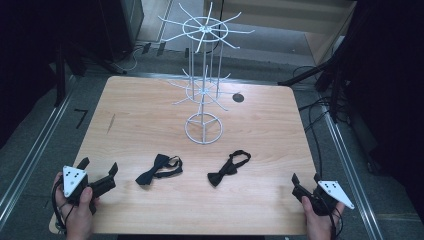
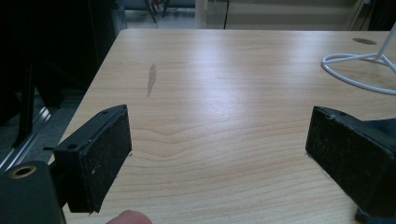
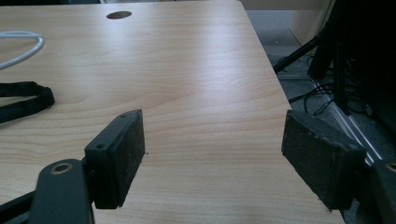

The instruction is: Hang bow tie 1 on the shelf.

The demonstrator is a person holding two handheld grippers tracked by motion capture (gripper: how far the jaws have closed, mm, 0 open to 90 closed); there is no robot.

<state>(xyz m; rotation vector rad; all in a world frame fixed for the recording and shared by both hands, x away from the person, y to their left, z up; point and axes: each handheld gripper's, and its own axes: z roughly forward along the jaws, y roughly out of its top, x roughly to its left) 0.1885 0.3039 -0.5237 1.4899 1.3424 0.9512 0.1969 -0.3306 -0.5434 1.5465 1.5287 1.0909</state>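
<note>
High view: the left gripper point(image 1: 99, 168) rests at the near-left corner of the light wooden table point(image 1: 150, 105), jaws spread, grasping nothing. The right gripper point(image 1: 305, 180) sits at the near-right edge, likewise released. Two black fabric bow ties lie between them, left bow tie point(image 1: 159, 170) and right bow tie point(image 1: 228, 168), in front of the white wire display rack point(image 1: 204, 80).

Left gripper view: jaws apart over bare tabletop; rack base ring point(image 2: 357, 70) ahead right.

Right gripper view: jaws apart and empty; a bow tie strap point(image 3: 23, 100) lies at left.

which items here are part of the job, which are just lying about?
In play:
left bow tie
right bow tie
white wire rack, likely where they hang
left gripper and right gripper, both open, empty

Just there:
cable hole in table
floor cables
</note>
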